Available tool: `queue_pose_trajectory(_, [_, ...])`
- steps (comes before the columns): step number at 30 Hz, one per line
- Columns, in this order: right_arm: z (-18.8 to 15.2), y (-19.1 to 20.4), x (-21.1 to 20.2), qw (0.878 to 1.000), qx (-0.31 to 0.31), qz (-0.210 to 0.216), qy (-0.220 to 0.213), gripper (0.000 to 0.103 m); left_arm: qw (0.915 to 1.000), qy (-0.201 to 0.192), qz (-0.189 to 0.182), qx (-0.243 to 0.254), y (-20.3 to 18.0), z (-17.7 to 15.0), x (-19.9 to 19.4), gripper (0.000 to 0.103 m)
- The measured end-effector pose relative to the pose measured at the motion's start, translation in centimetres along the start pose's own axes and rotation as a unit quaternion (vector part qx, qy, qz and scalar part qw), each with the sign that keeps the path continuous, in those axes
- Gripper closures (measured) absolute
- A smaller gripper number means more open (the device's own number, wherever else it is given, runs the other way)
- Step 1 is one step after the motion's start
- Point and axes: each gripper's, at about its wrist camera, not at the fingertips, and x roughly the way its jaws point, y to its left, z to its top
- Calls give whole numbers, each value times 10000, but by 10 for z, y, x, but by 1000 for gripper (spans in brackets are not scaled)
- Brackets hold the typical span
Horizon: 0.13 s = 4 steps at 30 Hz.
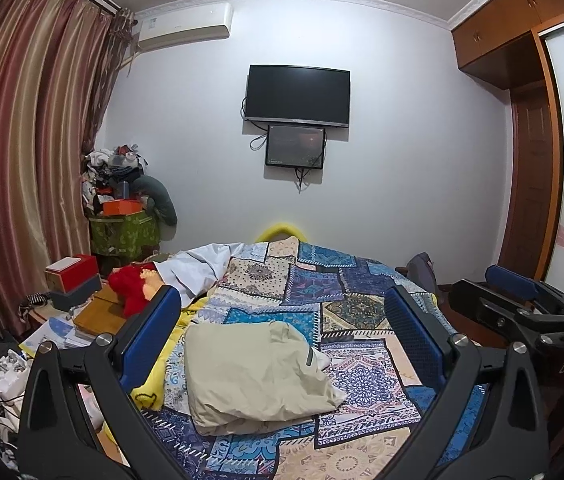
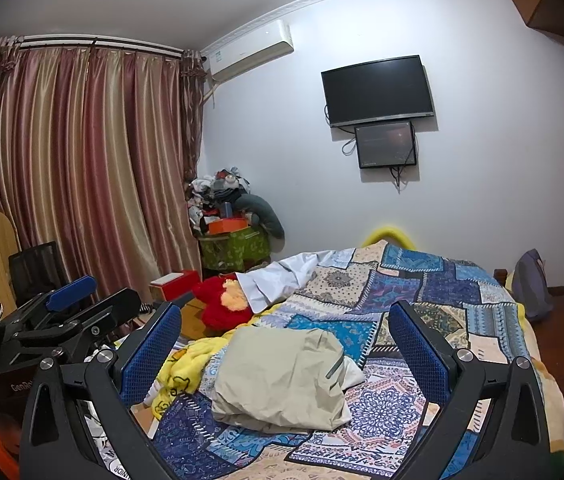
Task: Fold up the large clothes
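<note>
We are looking at a beige garment (image 1: 256,376) lying folded into a thick bundle on the patchwork bedspread (image 1: 361,304), toward the bed's near left part. Its near edge is puffing up in rounded rolls, a white lining is poking out at its right side, and a short grey strip is showing near that right edge. In the right wrist view the garment (image 2: 285,380) is sitting just beside a crumpled yellow blanket (image 2: 186,364) that is spilling over the bed's left edge.

We are holding the left gripper (image 1: 282,320) above the bed with its blue-padded fingers (image 1: 150,340) spread wide apart, gripping nothing, the garment lying between them in the view but below and clear of them. The right gripper (image 2: 283,330) is hanging likewise, fingers (image 2: 417,352) wide apart and empty; it is also showing at the right of the left wrist view, beside the left one.

To the right of the garment the bedspread is lying flat and bare out to the bed's far and right edges. A white cloth (image 1: 198,264) is lying rumpled at the far left, next to a red plush toy (image 1: 130,288). Left of the bed, boxes and papers are crowding a low surface in front of striped curtains (image 1: 22,140). A dark TV (image 1: 297,94) is hanging on the far wall.
</note>
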Motion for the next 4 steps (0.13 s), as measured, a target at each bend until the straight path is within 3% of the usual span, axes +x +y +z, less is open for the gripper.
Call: queue_pose_trajectory(4, [0,-1,1,10000,19,1,23,0,10000,9,8,-20,1,0,0,0])
